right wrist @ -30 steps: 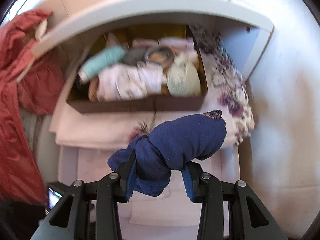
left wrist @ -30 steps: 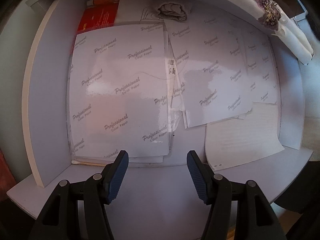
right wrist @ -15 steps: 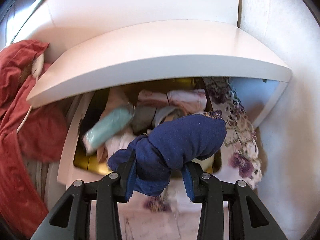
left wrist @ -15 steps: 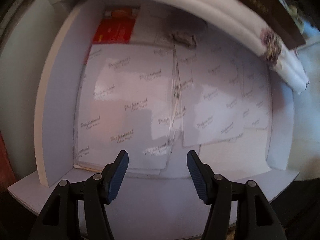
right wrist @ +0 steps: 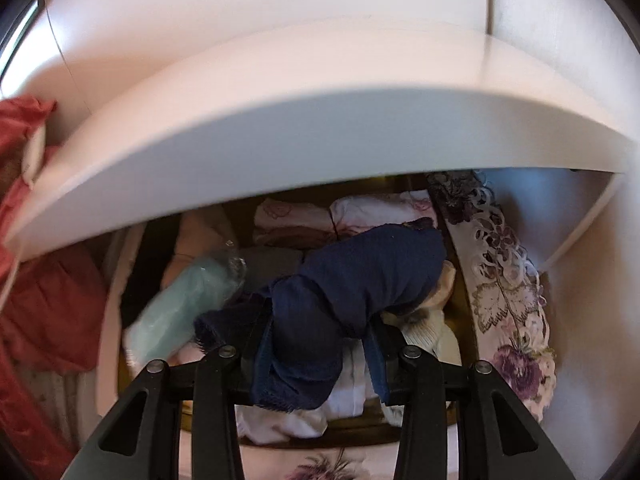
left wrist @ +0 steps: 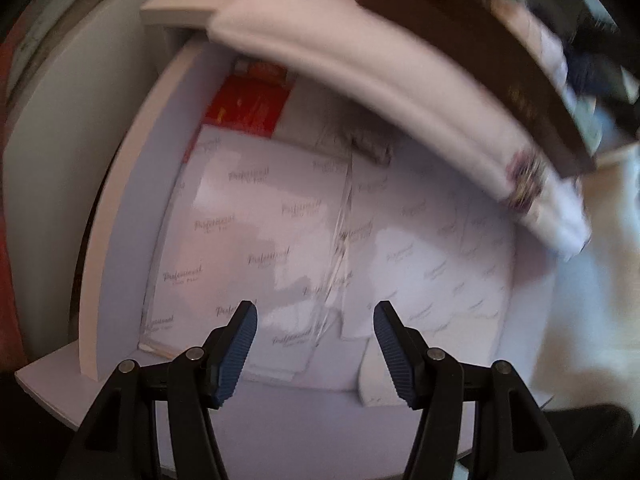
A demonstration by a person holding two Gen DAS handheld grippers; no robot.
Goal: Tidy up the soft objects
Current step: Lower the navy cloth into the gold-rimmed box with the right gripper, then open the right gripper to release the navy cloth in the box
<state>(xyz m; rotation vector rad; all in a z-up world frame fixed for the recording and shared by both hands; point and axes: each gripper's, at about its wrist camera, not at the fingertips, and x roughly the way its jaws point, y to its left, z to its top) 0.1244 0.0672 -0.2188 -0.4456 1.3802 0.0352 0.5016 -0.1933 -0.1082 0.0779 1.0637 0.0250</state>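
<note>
My right gripper (right wrist: 316, 344) is shut on a rolled navy blue sock (right wrist: 360, 280), which sticks out up and to the right. It hangs over a brown box (right wrist: 468, 304) filled with rolled soft items: a mint green roll (right wrist: 188, 304), grey (right wrist: 276, 260), pink (right wrist: 280, 216) and white (right wrist: 352, 396) pieces. My left gripper (left wrist: 316, 340) stands open with nothing between its blue pads, above a shelf covered with glossy photo paper sheets (left wrist: 256, 240). A small grey rolled cloth (left wrist: 372, 148) lies at the back of that shelf, blurred.
A white shelf board (right wrist: 320, 120) overhangs the box. A floral cloth (right wrist: 508, 300) lies under and right of the box, red fabric (right wrist: 44, 300) at the left. In the left wrist view, a red packet (left wrist: 248, 104) sits at the back, folded white cloth (left wrist: 400, 76) above.
The right gripper has carried the navy sock forward from in front of the box to over it. The left gripper has pulled back and up from the paper shelf; the view is now blurred.
</note>
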